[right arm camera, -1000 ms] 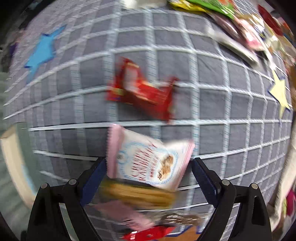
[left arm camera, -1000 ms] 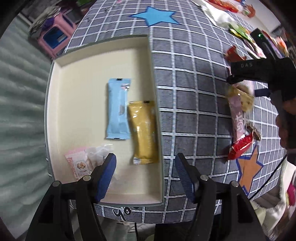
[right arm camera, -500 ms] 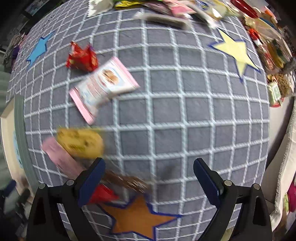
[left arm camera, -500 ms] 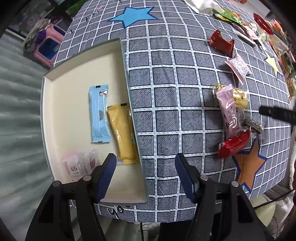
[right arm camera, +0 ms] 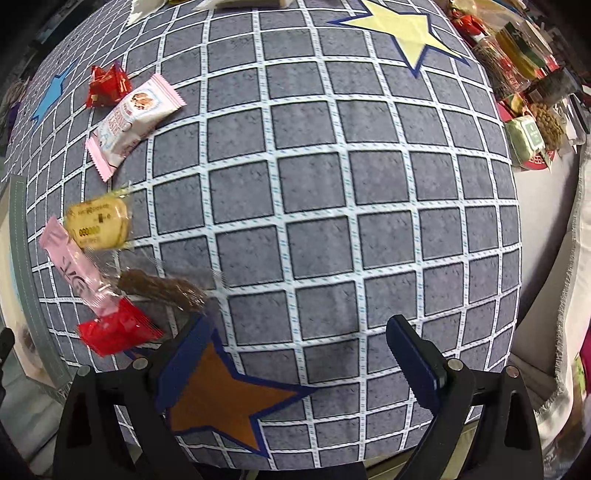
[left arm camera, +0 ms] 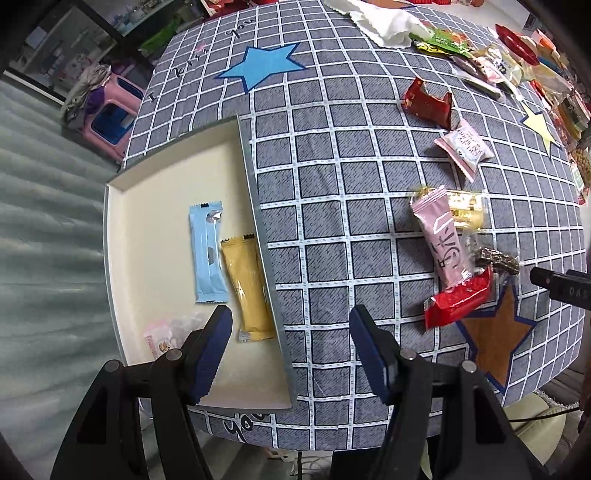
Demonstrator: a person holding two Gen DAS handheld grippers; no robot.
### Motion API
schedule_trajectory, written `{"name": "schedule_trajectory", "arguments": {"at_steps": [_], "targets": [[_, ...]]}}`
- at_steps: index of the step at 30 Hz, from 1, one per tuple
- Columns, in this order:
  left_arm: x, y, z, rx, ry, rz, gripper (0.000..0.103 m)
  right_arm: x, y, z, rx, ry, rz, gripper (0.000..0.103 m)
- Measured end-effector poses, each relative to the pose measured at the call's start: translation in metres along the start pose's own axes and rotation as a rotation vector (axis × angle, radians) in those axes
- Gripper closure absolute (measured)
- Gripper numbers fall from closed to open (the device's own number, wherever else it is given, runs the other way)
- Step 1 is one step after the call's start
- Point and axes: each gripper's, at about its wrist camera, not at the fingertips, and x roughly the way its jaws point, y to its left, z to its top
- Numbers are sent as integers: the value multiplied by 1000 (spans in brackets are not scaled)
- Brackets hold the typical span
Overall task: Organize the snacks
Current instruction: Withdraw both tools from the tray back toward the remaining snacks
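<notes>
A cream tray [left arm camera: 159, 177] at the table's left holds a light blue bar [left arm camera: 207, 254], a yellow bar [left arm camera: 248, 286] and a small pink pack [left arm camera: 159, 338]. My left gripper [left arm camera: 291, 354] is open and empty above the tray's near right corner. Loose snacks lie to the right: a pink bar [left arm camera: 441, 240], a yellow cookie pack [left arm camera: 466, 212], a red pack [left arm camera: 458, 297], a brown bar [left arm camera: 496, 260], a white-pink pack [left arm camera: 463, 147] and a red wrapper [left arm camera: 428, 101]. My right gripper [right arm camera: 297, 360] is open and empty, right of that cluster [right arm camera: 110, 273].
The table has a grey checked cloth [right arm camera: 332, 203] with blue [left arm camera: 262, 66], yellow [right arm camera: 406, 26] and orange [right arm camera: 221, 402] stars. Many more snacks crowd the far right edge [right arm camera: 524, 74]. A white cloth [left arm camera: 384, 22] lies at the back. A pink stool [left arm camera: 110, 110] stands beyond the table.
Both grippers have pulled back from the table. The right gripper has moved right, away from the white-pink pack and the snack cluster. The left view has shifted from the tray toward the table.
</notes>
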Motion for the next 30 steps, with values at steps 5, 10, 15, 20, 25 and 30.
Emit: {"name": "schedule_trajectory", "arguments": {"at_steps": [5,10,15,20,25,30], "targets": [[3,-2,3,9,-14,9,33,-1,2,-2,17,-2,7,6],[-4,-11,-1,12,-18,12,33,-10,-8,6,26,-1,15,6],[5,-1,5,22,-34,18,33,-10,-3,10,29,1,19,6],[2,-4,6,25,-41,21,33,-11,1,9,28,1,19,6],[3,-3,6,27,-37,10,33,-14,6,8,23,-1,16,6],[-5,17,10,-104,-33,-279,33,-53,45,-1,-127,-117,-23,6]]}}
